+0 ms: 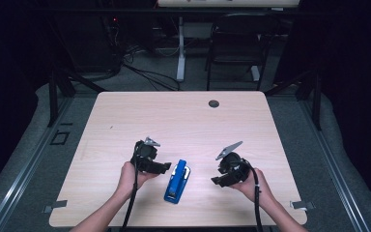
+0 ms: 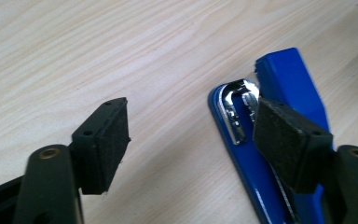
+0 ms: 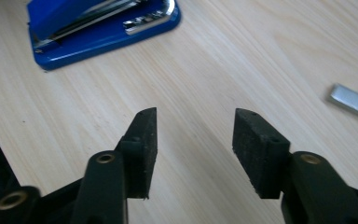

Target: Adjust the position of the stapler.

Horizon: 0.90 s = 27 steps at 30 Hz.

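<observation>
We see the blue stapler (image 1: 177, 181) lying on the counter (image 1: 183, 116) between our two grippers, with no readable brand or writing on it. The left gripper (image 2: 191, 135) and right gripper (image 3: 196, 140) both have fingers spread apart, gripping nothing.

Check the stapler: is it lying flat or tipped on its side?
Flat. The blue stapler rests on its base on the table, top arm up, metal front showing above the base plate in the left gripper view.

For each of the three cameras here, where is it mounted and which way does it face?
High view: above the person's side, looking forward and down at the table; forearms, left gripper, right gripper show.
Left gripper view: along its open jaws toward the blue stapler.
Right gripper view: along its open jaws across bare wood.
All three share the stapler.
</observation>
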Tool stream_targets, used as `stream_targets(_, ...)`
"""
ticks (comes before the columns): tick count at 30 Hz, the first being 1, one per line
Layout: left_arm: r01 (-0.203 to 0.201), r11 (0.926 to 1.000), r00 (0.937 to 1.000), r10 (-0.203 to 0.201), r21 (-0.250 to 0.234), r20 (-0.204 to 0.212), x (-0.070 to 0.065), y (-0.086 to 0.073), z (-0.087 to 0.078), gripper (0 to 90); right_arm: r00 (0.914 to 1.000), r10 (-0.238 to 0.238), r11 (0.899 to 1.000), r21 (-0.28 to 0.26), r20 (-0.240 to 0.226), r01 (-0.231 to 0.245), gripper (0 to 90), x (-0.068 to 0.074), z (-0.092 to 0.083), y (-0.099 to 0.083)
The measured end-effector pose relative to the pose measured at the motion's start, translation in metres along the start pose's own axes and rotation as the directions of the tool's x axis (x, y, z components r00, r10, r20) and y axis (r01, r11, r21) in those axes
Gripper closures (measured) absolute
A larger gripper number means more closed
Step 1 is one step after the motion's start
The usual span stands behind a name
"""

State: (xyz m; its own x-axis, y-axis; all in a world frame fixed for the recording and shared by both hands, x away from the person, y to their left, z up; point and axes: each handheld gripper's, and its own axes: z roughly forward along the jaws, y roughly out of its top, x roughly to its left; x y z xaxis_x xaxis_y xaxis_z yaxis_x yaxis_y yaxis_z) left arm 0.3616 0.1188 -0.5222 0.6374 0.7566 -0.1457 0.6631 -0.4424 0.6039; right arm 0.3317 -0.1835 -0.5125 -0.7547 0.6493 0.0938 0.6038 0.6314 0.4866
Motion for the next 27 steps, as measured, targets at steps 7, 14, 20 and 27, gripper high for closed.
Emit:
stream_targets(7, -0.057, 0.9981, 0.9973, 0.056, 0.020, 0.048, -0.022, 0.003, 0.005, 16.4, 0.9973, 0.067, 0.998, -0.013, 0.029, -0.066, 34.2, -0.013, -0.013, -0.015)
stream_targets(14, -0.089, 0.9937, 0.9950, 0.086, 0.067, 0.050, -0.039, 0.003, 0.022, 16.0, 0.9925, 0.102, 0.995, -0.002, 0.067, -0.103, 23.7, -0.023, -0.016, -0.026)
stream_targets(20, -0.151, 0.9842, 0.9886, 0.151, 0.093, 0.006, -0.057, 0.005, 0.034, 25.8, 0.9931, 0.093, 0.996, 0.005, 0.072, -0.094, 24.1, -0.026, -0.015, -0.024)
stream_targets(27, -0.212, 0.9700, 0.9755, 0.217, 0.119, -0.036, -0.064, 0.001, 0.041, 48.6, 0.9930, 0.087, 0.996, 0.002, 0.080, -0.088, 24.9, -0.028, -0.016, -0.023)
